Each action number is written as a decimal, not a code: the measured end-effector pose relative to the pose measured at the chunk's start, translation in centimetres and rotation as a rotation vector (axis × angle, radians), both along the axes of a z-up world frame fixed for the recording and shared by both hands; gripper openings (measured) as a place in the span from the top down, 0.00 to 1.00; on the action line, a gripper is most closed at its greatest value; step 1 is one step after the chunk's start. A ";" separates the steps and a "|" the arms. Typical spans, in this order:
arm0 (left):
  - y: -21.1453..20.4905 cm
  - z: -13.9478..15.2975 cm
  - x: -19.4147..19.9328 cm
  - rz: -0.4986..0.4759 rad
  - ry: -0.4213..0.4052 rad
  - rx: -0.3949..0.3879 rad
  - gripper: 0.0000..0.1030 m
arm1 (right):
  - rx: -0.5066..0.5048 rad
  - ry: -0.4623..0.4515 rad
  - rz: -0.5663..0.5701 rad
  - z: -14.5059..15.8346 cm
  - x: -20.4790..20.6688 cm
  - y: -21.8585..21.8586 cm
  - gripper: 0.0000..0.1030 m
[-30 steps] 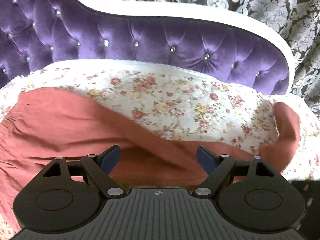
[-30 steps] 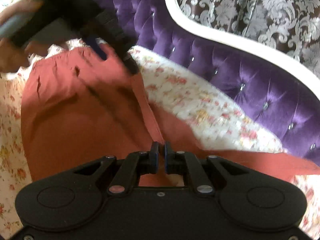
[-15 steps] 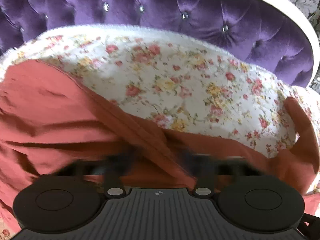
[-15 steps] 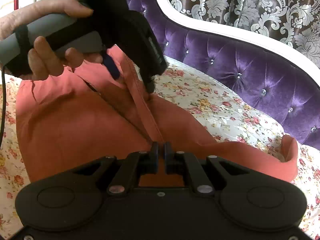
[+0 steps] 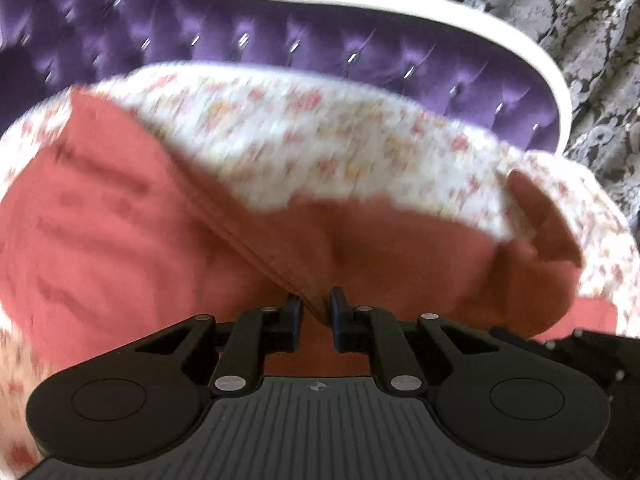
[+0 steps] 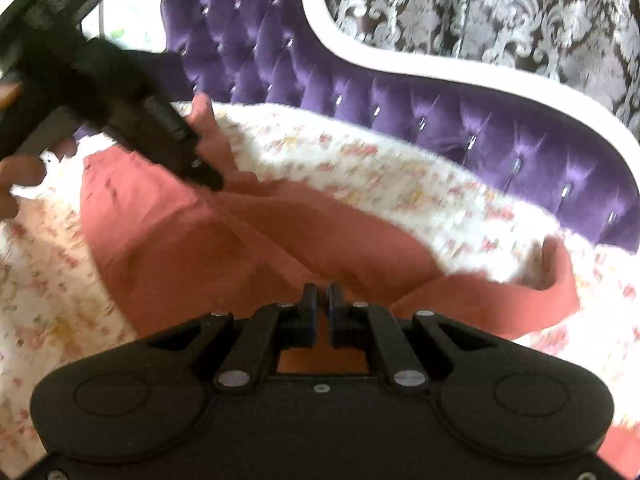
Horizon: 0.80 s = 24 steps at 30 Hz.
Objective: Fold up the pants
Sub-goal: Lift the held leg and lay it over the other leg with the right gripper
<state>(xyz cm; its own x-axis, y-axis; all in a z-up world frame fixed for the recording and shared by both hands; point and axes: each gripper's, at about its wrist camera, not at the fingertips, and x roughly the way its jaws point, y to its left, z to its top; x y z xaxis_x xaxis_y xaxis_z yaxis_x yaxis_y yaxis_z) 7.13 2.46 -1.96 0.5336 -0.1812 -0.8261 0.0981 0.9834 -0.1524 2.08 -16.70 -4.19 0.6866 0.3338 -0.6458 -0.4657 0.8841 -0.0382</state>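
Rust-red pants (image 6: 168, 248) lie on the floral-sheeted bed (image 6: 360, 168).

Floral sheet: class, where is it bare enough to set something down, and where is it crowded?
Bare sheet lies between the pants and the purple headboard, and left of the pants. Crowded: the middle, where the left gripper and right gripper pinch the pants.

We see soft daylight in both pictures. A very bright white patch glows at the top left of the right wrist view. Both pictures are smeared by motion: the flowery sheet (image 5: 320, 132) and purple headboard (image 6: 440, 120) look streaky. The headboard's studs shine as little streaks. Straight lines bend at the edges.
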 end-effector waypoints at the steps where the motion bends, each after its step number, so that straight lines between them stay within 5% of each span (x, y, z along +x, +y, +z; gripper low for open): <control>1: 0.2 -1.0 -0.5 0.003 0.013 0.005 0.86 | -0.002 0.026 0.003 -0.6 -0.3 0.3 0.90; 6: 0.8 -4.8 -0.7 0.031 0.090 0.013 0.86 | -0.004 0.051 -0.027 -0.8 -1.4 0.1 0.80; 11: 1.3 -5.6 -0.8 0.031 0.079 0.005 0.86 | 0.098 0.009 -0.299 2.3 -0.2 -5.2 0.45; 15: 1.1 -5.9 -1.3 0.023 0.059 0.022 0.86 | 0.069 -0.009 -0.606 2.3 3.1 -10.3 0.40; 22: 1.4 -5.8 -1.3 0.031 0.059 0.011 0.86 | 0.045 0.113 -0.726 -0.4 9.7 -13.7 0.41; 24: 1.6 -5.9 -1.3 0.040 0.064 -0.005 0.86 | 0.110 0.166 -0.753 -1.2 10.1 -14.9 0.45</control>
<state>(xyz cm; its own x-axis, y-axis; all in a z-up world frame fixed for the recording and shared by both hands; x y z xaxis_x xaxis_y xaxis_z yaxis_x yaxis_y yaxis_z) 5.88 4.07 -7.86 0.4869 -0.1648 -0.8578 0.0490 0.9857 -0.1615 12.14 -31.62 -5.39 0.6507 -0.1163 -0.7504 0.2700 0.9591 0.0855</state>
